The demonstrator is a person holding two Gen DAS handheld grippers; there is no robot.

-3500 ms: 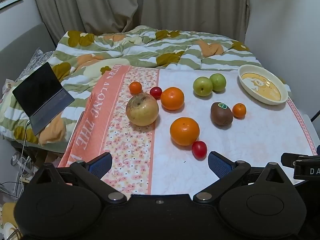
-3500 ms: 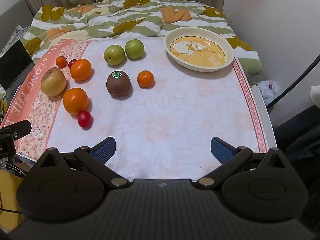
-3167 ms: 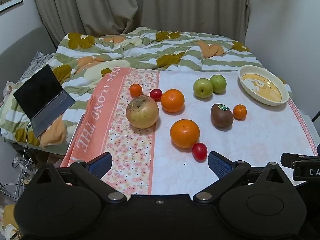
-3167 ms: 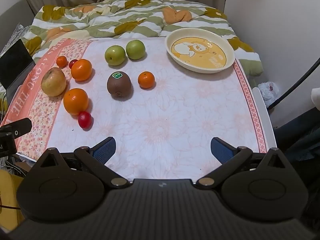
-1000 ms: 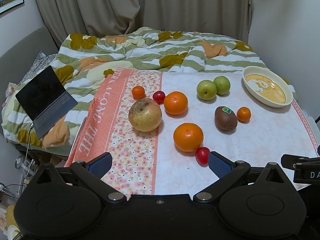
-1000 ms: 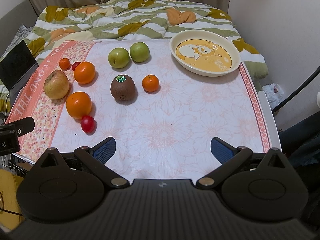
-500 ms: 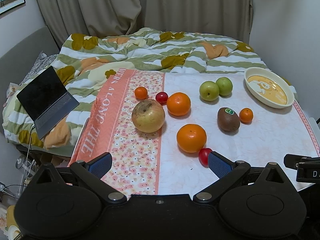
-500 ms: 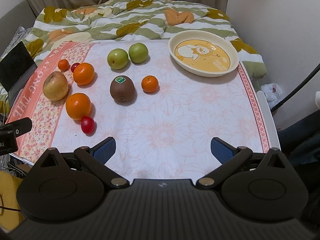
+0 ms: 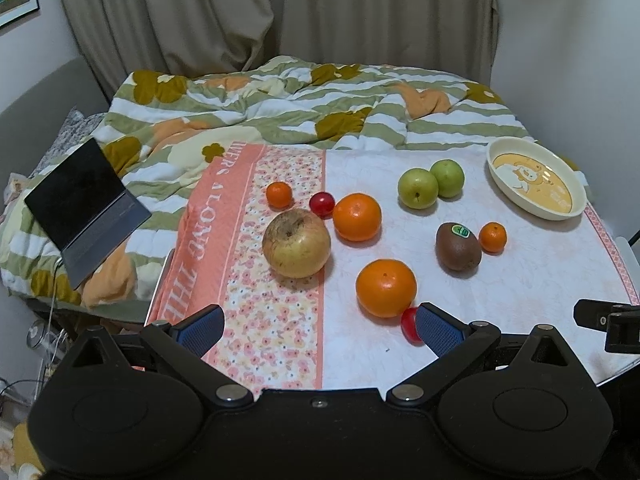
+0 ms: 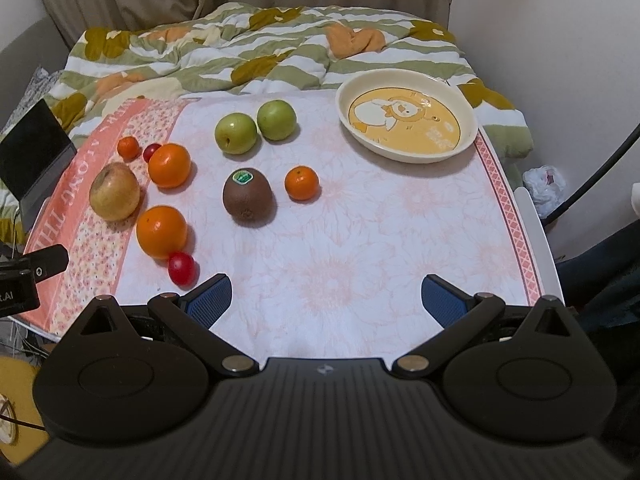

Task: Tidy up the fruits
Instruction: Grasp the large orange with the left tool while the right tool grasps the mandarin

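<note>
Fruits lie loose on a cloth-covered table (image 10: 360, 248): a big yellowish apple (image 9: 296, 243), two large oranges (image 9: 386, 287) (image 9: 357, 217), two small tangerines (image 9: 492, 237) (image 9: 279, 194), two green apples (image 10: 235, 133) (image 10: 277, 119), a brown kiwi (image 10: 248, 196) and two red cherry tomatoes (image 10: 181, 267) (image 9: 322, 204). A cream dish (image 10: 406, 121) stands empty at the far right. My left gripper (image 9: 318, 330) is open and empty over the near edge, its right fingertip beside the near tomato. My right gripper (image 10: 326, 298) is open and empty near the front edge.
A rumpled striped quilt (image 9: 304, 108) lies on the bed behind the table. An open laptop (image 9: 82, 208) sits on the bed at the left. A wall rises at the right. The right table edge has a white rail (image 10: 534, 224).
Both grippers have shifted slightly; the left view has drifted left and a little forward, so the near tomato now sits by its right fingertip. No fruit has moved.
</note>
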